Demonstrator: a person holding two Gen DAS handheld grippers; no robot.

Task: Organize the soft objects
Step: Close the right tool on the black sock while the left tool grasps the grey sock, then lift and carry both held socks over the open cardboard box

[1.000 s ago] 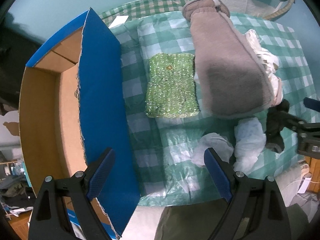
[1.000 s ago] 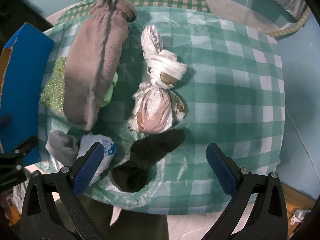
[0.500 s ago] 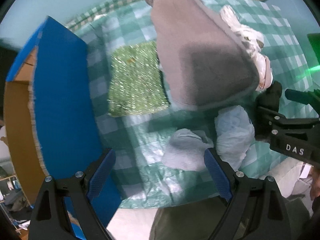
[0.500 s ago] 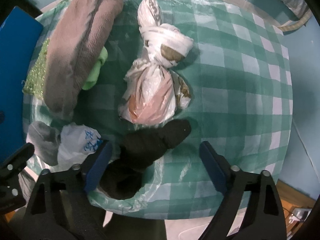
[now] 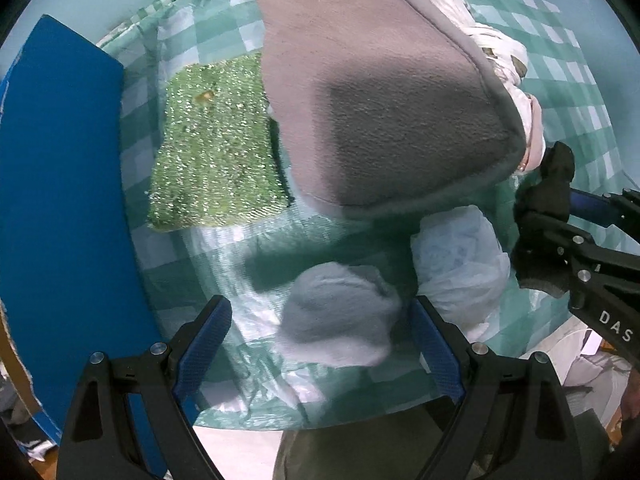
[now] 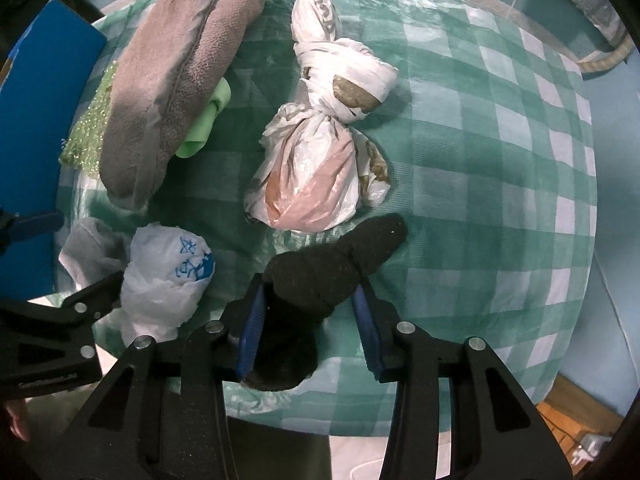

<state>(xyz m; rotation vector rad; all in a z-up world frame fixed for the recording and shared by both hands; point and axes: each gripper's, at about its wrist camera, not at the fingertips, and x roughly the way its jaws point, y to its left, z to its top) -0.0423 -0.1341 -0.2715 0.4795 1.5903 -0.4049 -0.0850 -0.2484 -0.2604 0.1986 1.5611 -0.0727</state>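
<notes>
Black fabric, a rolled sock (image 6: pixel 332 268), lies at the near edge of the green-and-white checked tablecloth (image 6: pixel 480 160), and the right gripper (image 6: pixel 310 332) is closing on it: the blue pads (image 6: pixel 250 332) stand against both sides of the sock's lower part, the jaws still drawing in. Its toe end points up and to the right, just beside a knotted white plastic bag (image 6: pixel 316 168). Left of the sock sits a crumpled white bag with blue print (image 6: pixel 168 280), and beside that a pale grey sock bundle (image 5: pixel 340 316). The left gripper (image 5: pixel 320 340) hangs over this bundle with jaws wide apart and nothing clamped; the bundle lies between the pads, nearer the right-hand one. Further back a large grey fleece roll (image 5: pixel 380 100) overlaps a green glittery cloth (image 5: pixel 216 148). A blue cardboard box (image 5: pixel 60 200) stands along the table's left side.
</notes>
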